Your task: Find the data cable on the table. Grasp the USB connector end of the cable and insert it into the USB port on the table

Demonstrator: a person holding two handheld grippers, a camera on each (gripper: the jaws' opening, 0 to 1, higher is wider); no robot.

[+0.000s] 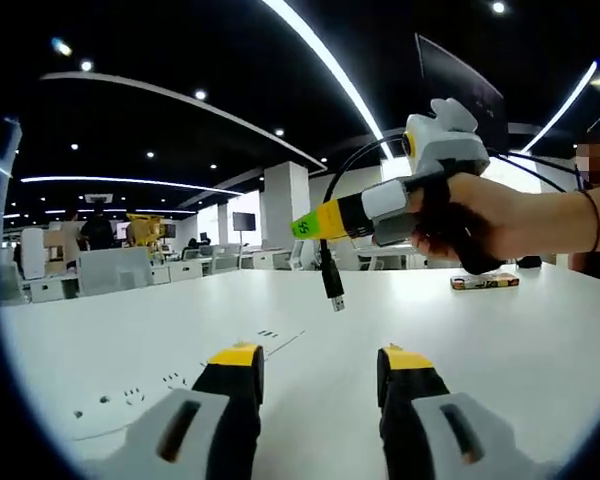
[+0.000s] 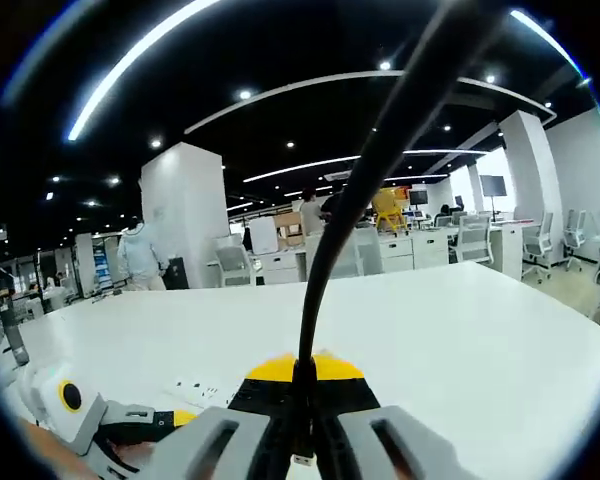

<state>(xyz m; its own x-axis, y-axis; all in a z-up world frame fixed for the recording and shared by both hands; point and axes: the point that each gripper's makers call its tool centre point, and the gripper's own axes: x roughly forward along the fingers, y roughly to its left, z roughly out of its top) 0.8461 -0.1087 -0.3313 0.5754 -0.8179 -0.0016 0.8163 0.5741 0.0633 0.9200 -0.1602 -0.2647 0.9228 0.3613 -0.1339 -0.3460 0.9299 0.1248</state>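
Now your right gripper (image 2: 302, 370) has its fingers clenched on the data cable (image 2: 325, 250); the USB connector (image 1: 335, 297) hangs just below them, long axis vertical, above the desk (image 1: 130, 330). Your left gripper (image 1: 320, 358) fingers stand released, empty, farther from it.

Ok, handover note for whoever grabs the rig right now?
Left gripper: open, empty, low over the white table.
Right gripper: shut on the black cable, up in the air; USB connector hangs free just below the jaws.
Done: cable found and picked up.
Left: steer the connector into the USB port, possibly on the white strip by the left gripper; not confirmed.
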